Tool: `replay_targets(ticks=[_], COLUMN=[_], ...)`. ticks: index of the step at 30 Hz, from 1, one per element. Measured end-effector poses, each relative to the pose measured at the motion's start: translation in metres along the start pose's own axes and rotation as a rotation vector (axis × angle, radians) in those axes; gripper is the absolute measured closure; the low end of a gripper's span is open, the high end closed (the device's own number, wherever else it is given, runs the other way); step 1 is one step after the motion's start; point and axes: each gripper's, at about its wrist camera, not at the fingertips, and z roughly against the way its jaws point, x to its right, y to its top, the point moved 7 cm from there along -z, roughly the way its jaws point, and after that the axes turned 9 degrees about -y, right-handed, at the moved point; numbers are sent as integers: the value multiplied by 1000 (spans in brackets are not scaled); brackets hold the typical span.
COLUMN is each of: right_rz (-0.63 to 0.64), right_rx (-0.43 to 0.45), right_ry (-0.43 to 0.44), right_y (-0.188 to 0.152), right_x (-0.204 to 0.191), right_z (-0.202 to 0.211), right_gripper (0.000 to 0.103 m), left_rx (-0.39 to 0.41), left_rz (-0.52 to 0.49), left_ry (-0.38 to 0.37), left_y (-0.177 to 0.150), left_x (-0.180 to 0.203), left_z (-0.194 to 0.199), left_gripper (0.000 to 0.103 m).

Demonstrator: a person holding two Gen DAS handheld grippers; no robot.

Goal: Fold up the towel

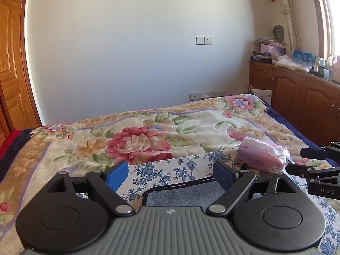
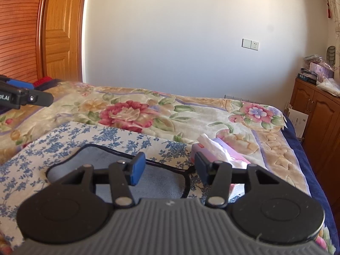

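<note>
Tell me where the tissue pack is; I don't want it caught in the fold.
In both views the tissue pack lies on the bed, right of the floral towel, just past the right claw.

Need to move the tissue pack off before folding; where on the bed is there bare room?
Free: the floral blanket beyond the towel, up toward the wall. Also the strip right of the tissue pack toward the navy edge. Crowded: the near side, with towel, pack and both claws.
</note>
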Motion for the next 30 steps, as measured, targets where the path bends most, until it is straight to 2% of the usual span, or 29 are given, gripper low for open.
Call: replay_targets(ticks=[3,7,10,13,22,30], right_rz=[-8,-20,-21,-13,-16,-3], right_rx=[-1,-4,4,16,-35,-30], right_ry=[-1,-7,-18,-33,-13,-2], right_y=[-1,-6,-9,-12,-30,-31], right_x=[-1,-4,-6,-8,-18,-25], right_z=[6,11,14,17,15,29], right_gripper=[47,37,13,0,0,0], left_rx=[-1,8,7,7,-3,2], left_rz=[2,6,10,20,6,64], left_ry=[1,17,16,13,33,55], left_y=[-2,-8,-13,-20,-36,-47], left_x=[2,5,6,7,13,11], left_z=[6,12,14,17,19,32], left_gripper=[12,1,0,0,0,0])
